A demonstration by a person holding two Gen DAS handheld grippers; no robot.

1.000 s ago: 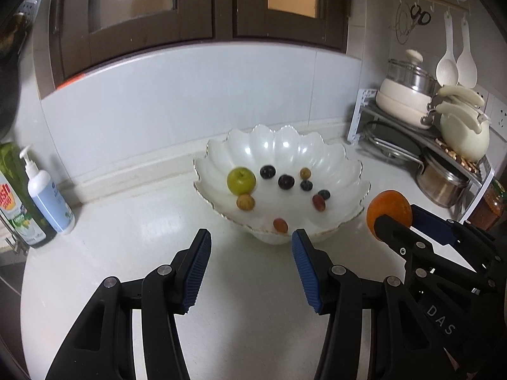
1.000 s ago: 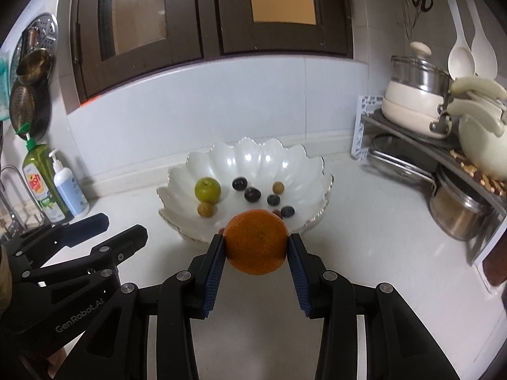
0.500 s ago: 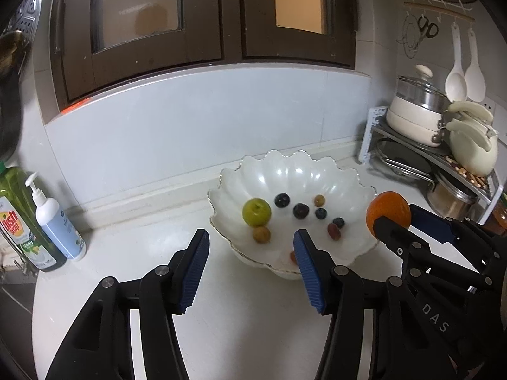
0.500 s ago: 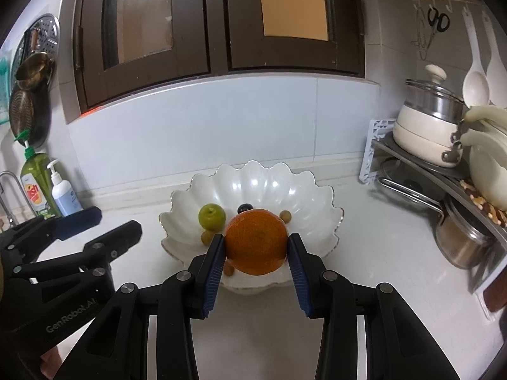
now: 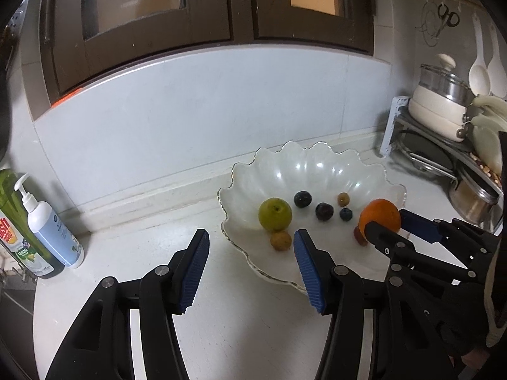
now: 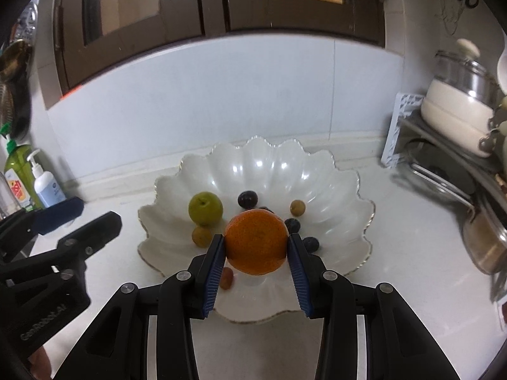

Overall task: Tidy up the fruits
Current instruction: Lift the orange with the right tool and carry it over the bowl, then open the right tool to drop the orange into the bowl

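A white countertop [image 6: 396,253] is seen to carry all items, backed by a pale tiled wall [image 6: 221,95] under dark wooden cabinet doors [image 5: 158,15]. At 3 o'clock in the right wrist view a metal rack [image 6: 443,145] is recorded, bearing a cream lidded pot [image 6: 456,104]. A white scalloped bowl [image 6: 317,171] with a thin gold rim is placed at the centre of the countertop. The right gripper [image 6: 256,255] is held over the near part of the bowl, with its blue pads clamped on both sides of an orange [image 6: 256,240]; the orange is thus gripped above the bowl's interior and is not seen to rest on it. The left gripper [image 5: 250,266] is observed with its jaws spread wide and nothing between them, poised over the countertop at the bowl's 7 o'clock edge. Within the bowl a green apple [image 6: 205,208] is noted at 10 o'clock of the orange, with a small tan fruit [image 6: 202,236] just beside it at 6 o'clock. A dark plum [image 6: 247,199] lies at 12 o'clock of the orange, and a small yellowish fruit [image 6: 297,206] at 2 o'clock. A small dark berry [image 6: 310,243] is seen beside the right pad, and a reddish fruit [image 6: 227,278] is partly hidden below the left pad. At 9 o'clock a white pump bottle [image 5: 47,224] and a green detergent bottle [image 5: 16,221] stand touching or nearly so, well apart from the bowl.
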